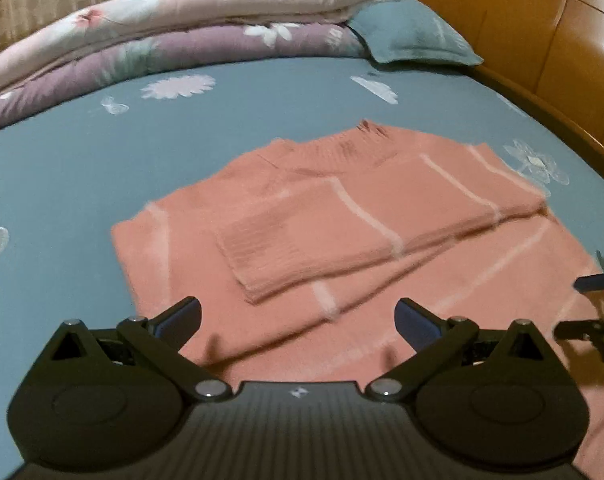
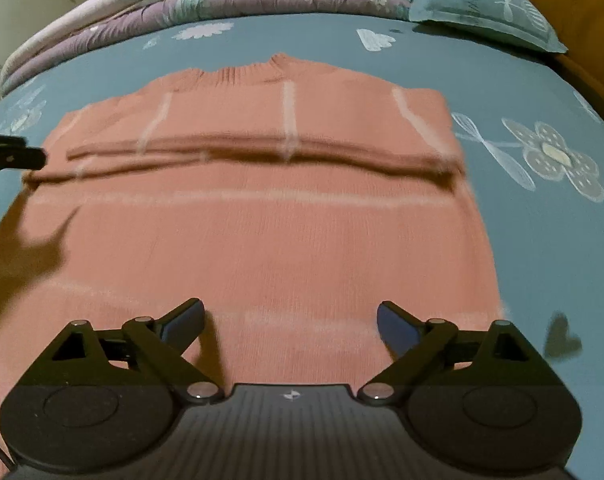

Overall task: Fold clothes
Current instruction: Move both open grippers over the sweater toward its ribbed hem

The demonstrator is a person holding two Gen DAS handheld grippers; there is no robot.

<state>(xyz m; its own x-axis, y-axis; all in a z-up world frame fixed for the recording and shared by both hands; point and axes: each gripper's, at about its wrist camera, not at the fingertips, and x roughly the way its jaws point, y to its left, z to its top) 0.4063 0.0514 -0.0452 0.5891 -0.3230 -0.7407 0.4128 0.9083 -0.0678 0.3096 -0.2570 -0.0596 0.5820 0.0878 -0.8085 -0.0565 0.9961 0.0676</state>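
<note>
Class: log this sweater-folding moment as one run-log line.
left gripper: open, empty | right gripper: open, empty | pink sweater: sleeves folded in, flat on bed sheet

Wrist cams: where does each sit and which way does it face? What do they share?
Left wrist: on the left gripper, aimed forward and down across the pink sweater, its sleeve folded across the body; own open fingers in view, right gripper at the right edge.
Right wrist: on the right gripper, facing down over the sweater's lower body toward the collar; own open fingers in view, the left gripper's tip at the left edge.
Shared: sweater, blue floral bedsheet, stacked quilts, blue pillow.
</note>
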